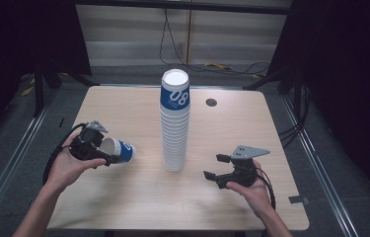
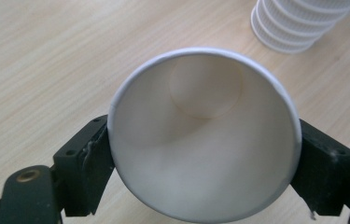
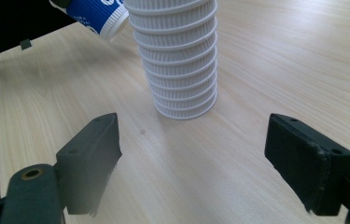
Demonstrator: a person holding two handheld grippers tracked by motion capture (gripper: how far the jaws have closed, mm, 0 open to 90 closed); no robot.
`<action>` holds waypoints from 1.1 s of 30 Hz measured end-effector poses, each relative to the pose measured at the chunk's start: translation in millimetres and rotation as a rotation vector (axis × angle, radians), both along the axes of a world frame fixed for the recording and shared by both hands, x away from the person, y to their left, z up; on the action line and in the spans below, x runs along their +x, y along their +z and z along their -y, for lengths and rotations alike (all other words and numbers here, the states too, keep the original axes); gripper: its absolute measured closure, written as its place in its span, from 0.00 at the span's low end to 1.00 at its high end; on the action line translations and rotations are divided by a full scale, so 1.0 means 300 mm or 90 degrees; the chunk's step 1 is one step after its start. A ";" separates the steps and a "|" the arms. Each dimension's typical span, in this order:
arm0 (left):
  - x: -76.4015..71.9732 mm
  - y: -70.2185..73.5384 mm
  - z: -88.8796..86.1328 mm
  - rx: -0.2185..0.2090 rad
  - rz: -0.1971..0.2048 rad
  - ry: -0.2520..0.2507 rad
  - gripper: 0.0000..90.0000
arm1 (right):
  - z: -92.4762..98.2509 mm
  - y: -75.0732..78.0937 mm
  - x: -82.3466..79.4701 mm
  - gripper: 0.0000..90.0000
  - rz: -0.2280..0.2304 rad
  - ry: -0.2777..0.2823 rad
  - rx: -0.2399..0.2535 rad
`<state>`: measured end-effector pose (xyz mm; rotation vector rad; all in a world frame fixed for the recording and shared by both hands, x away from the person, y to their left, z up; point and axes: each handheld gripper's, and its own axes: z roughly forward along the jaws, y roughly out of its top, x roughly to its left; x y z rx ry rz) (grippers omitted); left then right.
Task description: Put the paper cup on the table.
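Left gripper view: cup [image 2: 205,154] white inside (blue outside).

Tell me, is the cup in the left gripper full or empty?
Empty. The left gripper view looks straight into the cup: bare white walls and bottom, nothing inside. The left gripper holds it tipped sideways.

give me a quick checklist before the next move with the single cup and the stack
1. Left gripper has the single cup clamped at its rim: ok.
2. Cup lies on its side, mouth toward the hand; whether it rests on the table or hangs above it: cannot tell.
3. Cup stack stands upright, blue cup on top: ok.
4. Right gripper open and empty, pointed at the stack's base: ok.
5. Path between cup and stack free of other things: ok.
6. Right gripper steadying the stack: not ok, it is apart from it.
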<state>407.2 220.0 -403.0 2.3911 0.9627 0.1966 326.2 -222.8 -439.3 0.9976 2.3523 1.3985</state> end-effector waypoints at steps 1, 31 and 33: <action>0.006 0.001 0.001 0.011 -0.001 -0.005 0.19 | -0.001 -0.001 0.000 0.21 0.000 0.000 -0.001; 0.165 -0.021 0.050 0.184 -0.129 0.028 0.17 | -0.003 -0.024 0.010 0.21 -0.019 0.012 -0.003; 0.171 -0.025 0.061 0.185 -0.123 0.021 0.16 | -0.003 -0.023 0.009 0.21 -0.018 0.012 -0.003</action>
